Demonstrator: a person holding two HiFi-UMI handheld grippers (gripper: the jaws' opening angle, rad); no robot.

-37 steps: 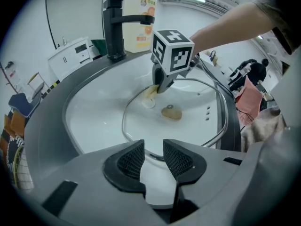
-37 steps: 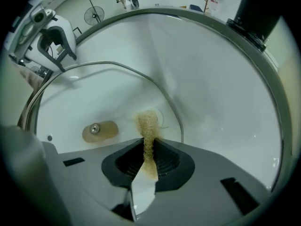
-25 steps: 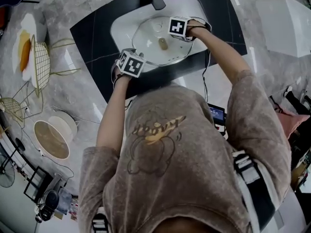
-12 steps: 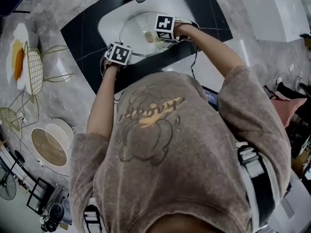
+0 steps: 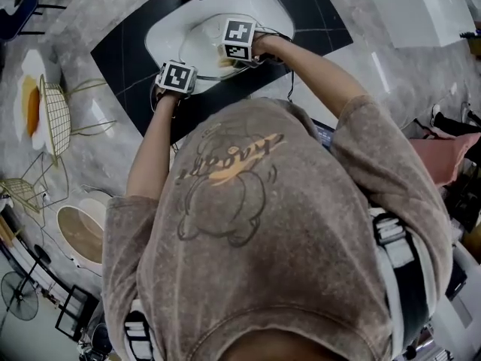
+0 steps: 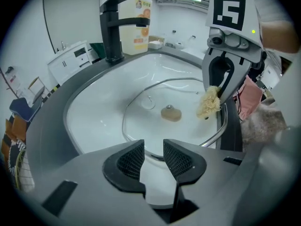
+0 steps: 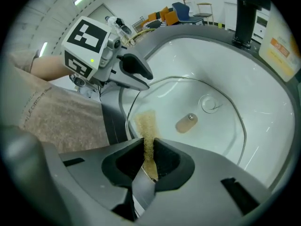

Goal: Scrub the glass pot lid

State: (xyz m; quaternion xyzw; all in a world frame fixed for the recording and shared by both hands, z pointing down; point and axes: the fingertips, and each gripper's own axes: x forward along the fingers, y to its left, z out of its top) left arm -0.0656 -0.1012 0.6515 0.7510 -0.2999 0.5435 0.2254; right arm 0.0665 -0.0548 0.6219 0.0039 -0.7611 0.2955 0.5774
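Note:
The glass pot lid [image 6: 155, 126] lies in the white sink [image 6: 89, 126], steel rim around it, beige knob [image 6: 170, 113] on top. In the right gripper view the lid [image 7: 221, 126] fills the basin. My left gripper [image 6: 153, 150] is open, its jaws apart just over the lid's near rim; whether they touch it I cannot tell. My right gripper [image 7: 149, 147] is shut on a pale yellow scrub sponge [image 7: 146, 126]. From the left gripper view the right gripper [image 6: 217, 98] hangs with the sponge [image 6: 207, 106] above the lid's right rim. In the head view only the marker cubes [image 5: 176, 76] show.
A black faucet [image 6: 110, 27] and a detergent bottle [image 6: 136, 22] stand behind the sink. Dark counter [image 5: 128, 47] surrounds the basin. Left of it on the marble are a wire rack [image 5: 52, 104] and stacked bowls [image 5: 79, 232].
My right gripper with the sponge has risen off the lid and drawn toward its near right rim. The left gripper has stayed at the near rim. The head view has shifted.

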